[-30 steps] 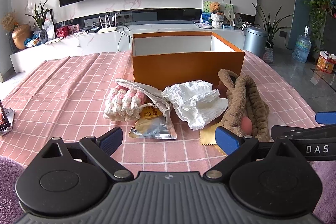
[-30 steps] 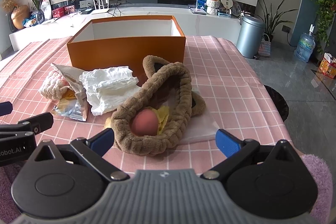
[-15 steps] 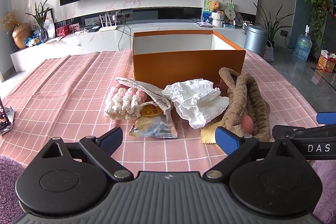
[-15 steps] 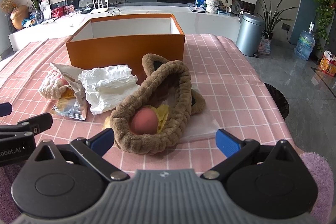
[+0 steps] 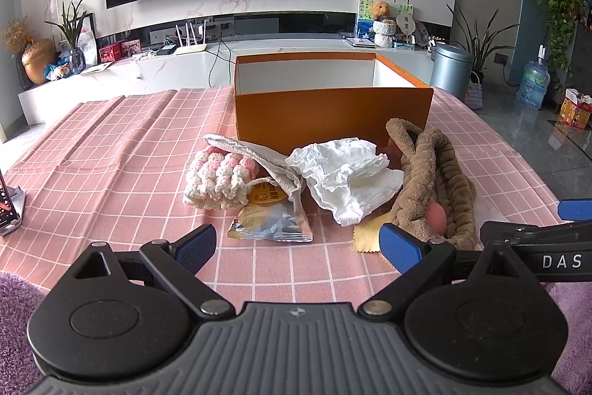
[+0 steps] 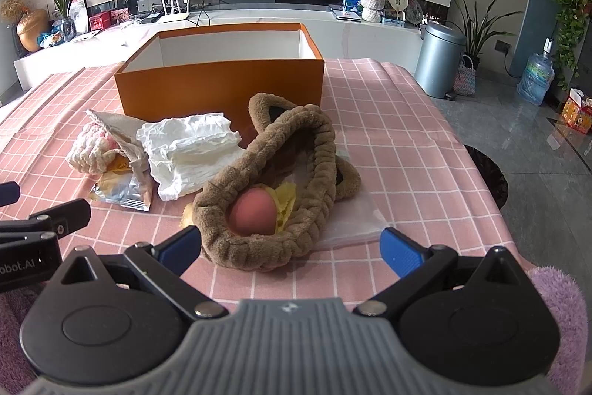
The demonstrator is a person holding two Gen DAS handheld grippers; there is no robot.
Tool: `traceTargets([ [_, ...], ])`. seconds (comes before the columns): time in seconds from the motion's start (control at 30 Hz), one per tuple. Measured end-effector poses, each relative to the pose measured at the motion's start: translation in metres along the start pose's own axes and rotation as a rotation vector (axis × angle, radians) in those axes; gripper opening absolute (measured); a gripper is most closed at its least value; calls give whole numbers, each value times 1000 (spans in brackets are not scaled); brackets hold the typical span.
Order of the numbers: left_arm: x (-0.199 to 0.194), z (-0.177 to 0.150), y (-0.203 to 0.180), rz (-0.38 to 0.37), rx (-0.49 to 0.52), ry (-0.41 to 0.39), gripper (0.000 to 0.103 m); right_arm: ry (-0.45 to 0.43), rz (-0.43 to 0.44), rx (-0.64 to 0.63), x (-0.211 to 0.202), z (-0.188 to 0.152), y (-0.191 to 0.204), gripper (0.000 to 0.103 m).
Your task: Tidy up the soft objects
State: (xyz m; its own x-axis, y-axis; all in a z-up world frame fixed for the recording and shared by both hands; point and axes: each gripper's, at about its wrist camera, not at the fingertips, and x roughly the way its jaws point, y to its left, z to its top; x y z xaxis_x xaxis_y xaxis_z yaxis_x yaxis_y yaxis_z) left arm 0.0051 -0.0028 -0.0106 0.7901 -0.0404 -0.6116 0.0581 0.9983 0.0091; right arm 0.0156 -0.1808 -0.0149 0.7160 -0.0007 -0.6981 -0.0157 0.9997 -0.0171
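An open orange box [image 5: 333, 113] [image 6: 222, 84] stands on the pink checked tablecloth. In front of it lie a pink-and-white crocheted piece [image 5: 218, 180] [image 6: 90, 150], a beige cloth [image 5: 259, 158], a snack packet [image 5: 270, 221] [image 6: 124, 189], a crumpled white cloth [image 5: 347, 176] [image 6: 188, 150] and a brown plush headband [image 5: 429, 180] [image 6: 292, 180] looped around a pink ball [image 6: 253, 211] and a yellow cloth [image 6: 283, 206]. My left gripper [image 5: 298, 247] is open, just short of the packet. My right gripper [image 6: 292, 247] is open, its tips either side of the headband's near end.
A phone on a stand [image 5: 9, 202] sits at the table's left edge. Behind the table runs a white TV bench [image 5: 148, 69] with clutter. A grey bin [image 6: 440, 62] and a water bottle [image 6: 534, 78] stand on the floor at right. Purple fluffy sleeves [image 6: 558, 298] flank the grippers.
Both grippers have crept slightly forward toward the pile and the right one has lowered a little; the objects have not moved.
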Motion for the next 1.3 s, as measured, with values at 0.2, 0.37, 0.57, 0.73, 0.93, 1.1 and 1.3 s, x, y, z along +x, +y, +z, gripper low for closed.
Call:
traceTargets([
  [0.2,0,-2,1,0,-3,5,103,3,1,1,1,0,-1,101],
  [0.37,1,-2,1,-1,-3,14,103,3,1,2,1,0,-1,101],
  [0.57,1,-2,0,-1,0,17,103,6,2,5,2,0,-2,101],
  [0.73,1,-1,0,-1,0,18,103,6,3,5,2,0,-2,101],
  [0.93,2,-1,-2,-1,2,23,103,6,2,5,2,0,-2,101],
  [1.1,2,-2,-2,-5,2,27,103,7,3,4,2,0,-2,101],
  [1.3,4,-2,-1,-12,-1,34,103,6,13,9,3,-2,-2,101],
])
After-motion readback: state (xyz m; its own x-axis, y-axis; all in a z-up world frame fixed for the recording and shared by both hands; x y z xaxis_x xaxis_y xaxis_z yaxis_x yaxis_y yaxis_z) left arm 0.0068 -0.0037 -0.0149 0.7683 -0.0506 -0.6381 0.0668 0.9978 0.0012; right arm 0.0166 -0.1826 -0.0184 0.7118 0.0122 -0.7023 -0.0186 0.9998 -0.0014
